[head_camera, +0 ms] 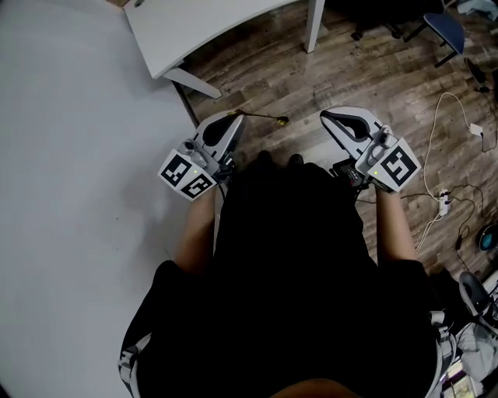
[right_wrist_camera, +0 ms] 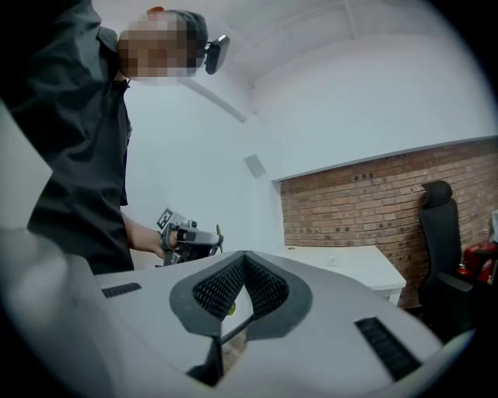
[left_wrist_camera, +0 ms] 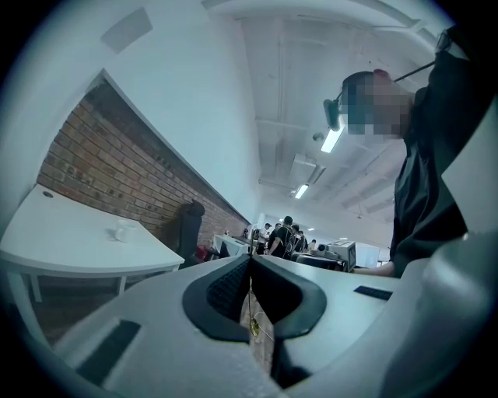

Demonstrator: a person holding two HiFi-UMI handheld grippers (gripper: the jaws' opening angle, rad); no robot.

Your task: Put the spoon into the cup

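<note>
The left tool (head_camera: 232, 116) is clamped on the spoon (head_camera: 264, 117), its bowl jutting toward 3 o'clock, probably for carrying. The right tool (head_camera: 331, 118) is closed on nothing. The cup (left_wrist_camera: 123, 230) waits on the desk (head_camera: 210, 27) at 12 o'clock, well apart.

Your head camera looks steeply down over your torso, with the white table (head_camera: 218, 23) at 11 o'clock. Both gripper cameras ride low, facing along their jaws and slightly upward. The left one sees that table (left_wrist_camera: 78, 241) at 9 o'clock, the right one (right_wrist_camera: 342, 263) at 3, with your left gripper (right_wrist_camera: 208, 242) at 9.
</note>
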